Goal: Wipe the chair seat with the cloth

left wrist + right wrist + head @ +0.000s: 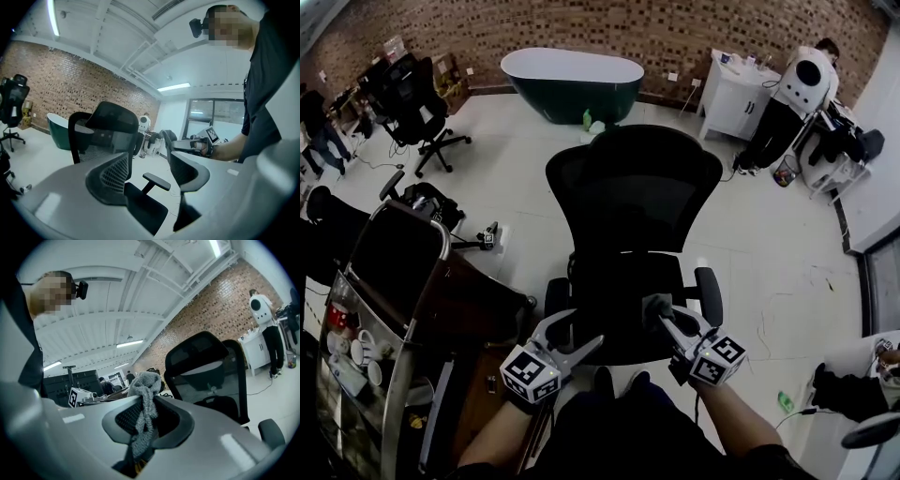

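Note:
The black mesh chair (630, 202) stands in front of me, and its dark seat (614, 305) lies just beyond both grippers. My right gripper (664, 319) hovers over the seat's front right, shut on a grey cloth (654, 305). In the right gripper view the cloth (143, 401) hangs bunched between the jaws of the gripper (145, 423), with the chair back (206, 364) behind. My left gripper (574, 339) is open at the seat's front left, holding nothing. The left gripper view shows the gripper (150, 176) with its jaws apart, and the seat (143, 208) and armrest (157, 181) in the gap.
A metal cart (389, 375) with cups stands close on my left. Another office chair (417, 103) is at the back left, a green bathtub (572, 82) against the brick wall, and a white cabinet (736, 94) with a person (802, 89) at the back right. Cables trail on the floor (787, 319).

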The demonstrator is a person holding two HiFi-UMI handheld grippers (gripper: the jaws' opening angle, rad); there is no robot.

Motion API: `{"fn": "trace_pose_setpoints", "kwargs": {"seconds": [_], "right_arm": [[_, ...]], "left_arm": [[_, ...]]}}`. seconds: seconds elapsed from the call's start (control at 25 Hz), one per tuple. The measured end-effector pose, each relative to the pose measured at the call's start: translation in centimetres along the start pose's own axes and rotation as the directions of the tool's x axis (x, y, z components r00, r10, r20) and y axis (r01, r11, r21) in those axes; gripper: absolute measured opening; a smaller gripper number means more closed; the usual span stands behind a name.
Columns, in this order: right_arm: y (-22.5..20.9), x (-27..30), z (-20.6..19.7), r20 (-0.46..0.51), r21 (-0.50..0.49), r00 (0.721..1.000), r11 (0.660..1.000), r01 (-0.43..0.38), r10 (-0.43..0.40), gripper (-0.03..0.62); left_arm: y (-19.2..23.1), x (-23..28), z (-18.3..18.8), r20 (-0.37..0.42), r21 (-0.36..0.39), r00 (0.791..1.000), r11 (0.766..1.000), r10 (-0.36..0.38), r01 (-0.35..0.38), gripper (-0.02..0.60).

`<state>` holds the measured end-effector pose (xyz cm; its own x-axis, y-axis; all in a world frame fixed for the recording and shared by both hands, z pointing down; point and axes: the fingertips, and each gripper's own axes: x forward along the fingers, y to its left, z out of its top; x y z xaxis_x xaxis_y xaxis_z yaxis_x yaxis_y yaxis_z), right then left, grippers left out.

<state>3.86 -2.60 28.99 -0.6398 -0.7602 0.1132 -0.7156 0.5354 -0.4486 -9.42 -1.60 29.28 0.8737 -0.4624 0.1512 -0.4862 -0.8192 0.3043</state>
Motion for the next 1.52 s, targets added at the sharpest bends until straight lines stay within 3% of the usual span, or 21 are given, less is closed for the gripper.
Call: {"fn": "trace_pose_setpoints", "kwargs": {"seconds": [0.24,0.44,0.56,0.72,0.88,1.08,1.36,1.52], "right_arm": [[-3.2,3.5,-2.7,-0.101,0.007,0.995,1.0,-0.013,0.014,0.052],[-8.2,8.6,-9.8,-0.274,0.014,0.96,0.999,-0.046,0.048,0.052],[-11.5,12.4,-16.1,-0.399,0.018,0.914,0.998,-0.063,0.065,0.052],[-16.4,18.1,-24.4,-0.567,-0.048,0.822,0.994,-0.097,0.053,0.052],[-20.1,24.5,-31.3,-0.651,-0.123,0.759,0.982,-0.142,0.028,0.052],[-23.3,31.2,-37.2,-0.748,-0.214,0.664,0.947,-0.24,-0.001,0.052],[-25.4,36.3,-41.7,-0.756,-0.243,0.654,0.939,-0.242,-0.027,0.052],[-26.5,37.1,-44.3,-0.779,-0.292,0.623,0.919,-0.266,-0.067,0.052]], "left_arm": [[2.8,1.6,-2.4,-0.049,-0.044,0.998,0.999,0.025,-0.027,0.314],[6.7,3.0,-6.4,-0.109,-0.094,0.991,0.991,0.082,-0.092,0.318],[9.3,3.7,-10.2,-0.158,-0.114,0.98,0.983,0.125,-0.144,0.319],[12.8,5.8,-14.1,-0.175,-0.137,0.97,0.971,0.17,-0.195,0.319],[16.1,7.5,-17.5,-0.168,-0.144,0.969,0.968,0.182,-0.207,0.319],[20.7,9.8,-18.5,-0.132,-0.129,0.966,0.963,0.221,-0.238,0.325],[23.1,11.1,-20.7,-0.137,-0.136,0.963,0.958,0.233,-0.251,0.325],[23.1,11.1,-22.2,-0.157,-0.145,0.962,0.958,0.224,-0.247,0.325]]}}
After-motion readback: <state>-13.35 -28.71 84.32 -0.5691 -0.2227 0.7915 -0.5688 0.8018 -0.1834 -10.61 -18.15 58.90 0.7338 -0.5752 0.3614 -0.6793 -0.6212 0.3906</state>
